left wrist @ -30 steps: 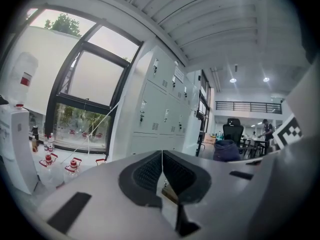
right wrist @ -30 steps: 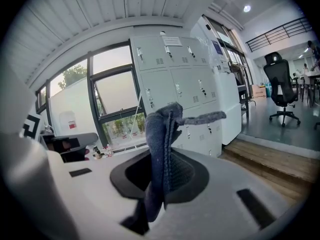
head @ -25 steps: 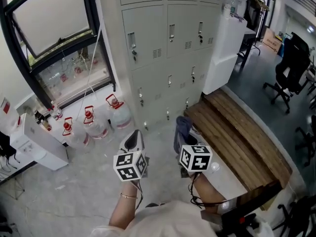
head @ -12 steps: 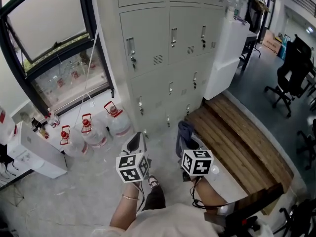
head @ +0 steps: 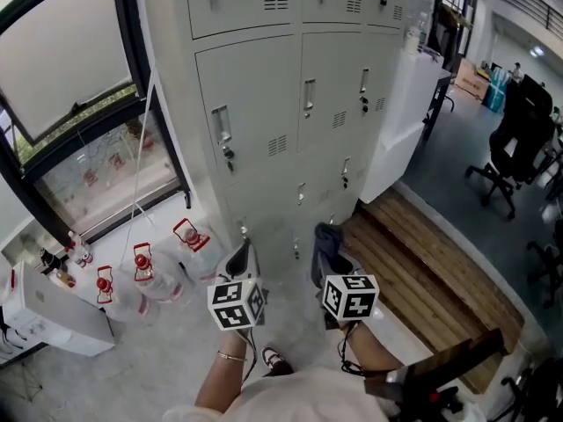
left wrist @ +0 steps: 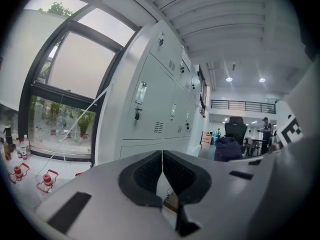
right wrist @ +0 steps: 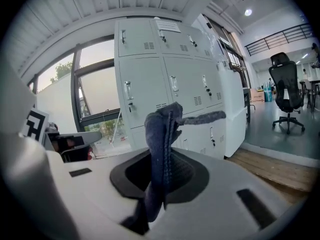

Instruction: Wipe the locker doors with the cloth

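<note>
The right hand-held gripper [right wrist: 165, 166] has its jaws pinched on the dark blue cloth [right wrist: 161, 126]. The cloth's free end stands up past the tips, evidently so that a loose fold can meet the metal first. The left hand-held gripper [left wrist: 162, 164] is pressed together on nothing and is held alongside, idle. Both point at the grey locker doors [head: 264, 104], near but apart from them; in my judgement, wiping has not begun.

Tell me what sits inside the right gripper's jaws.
A dark blue cloth is clamped in the right gripper, its top sticking up above the jaws and its tail hanging below. The strip pinched between the pads is covered by them.
</note>
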A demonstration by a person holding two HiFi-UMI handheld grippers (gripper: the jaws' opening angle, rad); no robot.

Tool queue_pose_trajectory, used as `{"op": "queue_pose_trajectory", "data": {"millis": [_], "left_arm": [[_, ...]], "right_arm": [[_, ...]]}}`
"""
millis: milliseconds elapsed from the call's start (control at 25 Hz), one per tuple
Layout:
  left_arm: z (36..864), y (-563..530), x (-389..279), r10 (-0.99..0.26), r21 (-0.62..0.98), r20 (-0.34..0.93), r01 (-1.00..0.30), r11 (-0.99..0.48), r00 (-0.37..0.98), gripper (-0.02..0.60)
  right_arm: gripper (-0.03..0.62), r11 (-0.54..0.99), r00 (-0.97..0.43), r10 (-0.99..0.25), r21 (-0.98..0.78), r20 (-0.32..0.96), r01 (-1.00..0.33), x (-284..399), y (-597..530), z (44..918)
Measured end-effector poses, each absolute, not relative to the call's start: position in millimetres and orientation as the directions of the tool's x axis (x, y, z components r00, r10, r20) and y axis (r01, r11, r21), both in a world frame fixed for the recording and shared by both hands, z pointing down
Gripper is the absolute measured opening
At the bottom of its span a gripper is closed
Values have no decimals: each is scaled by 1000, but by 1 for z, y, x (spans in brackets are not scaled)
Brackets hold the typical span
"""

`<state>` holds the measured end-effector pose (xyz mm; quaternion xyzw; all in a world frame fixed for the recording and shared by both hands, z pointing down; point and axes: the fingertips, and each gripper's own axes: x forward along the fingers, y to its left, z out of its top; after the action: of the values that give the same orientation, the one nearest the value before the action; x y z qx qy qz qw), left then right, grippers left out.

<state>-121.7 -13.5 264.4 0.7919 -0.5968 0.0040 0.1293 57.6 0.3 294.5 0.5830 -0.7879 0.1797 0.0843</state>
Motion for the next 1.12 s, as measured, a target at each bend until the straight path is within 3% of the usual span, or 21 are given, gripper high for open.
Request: {"op": "queue_pose_trajectory", "data": {"millis": [640, 1120], "left_arm": [[308, -128, -181, -949, 247, 242, -959, -139, 200, 9], [327, -126, -199, -959, 248, 283, -968, 47, 27, 9]], "right_arm": [[43, 310, -354, -863, -174, 360, -935, 8, -129, 308], [42, 585, -561, -722, -75, 404, -807, -27, -169, 321]]}}
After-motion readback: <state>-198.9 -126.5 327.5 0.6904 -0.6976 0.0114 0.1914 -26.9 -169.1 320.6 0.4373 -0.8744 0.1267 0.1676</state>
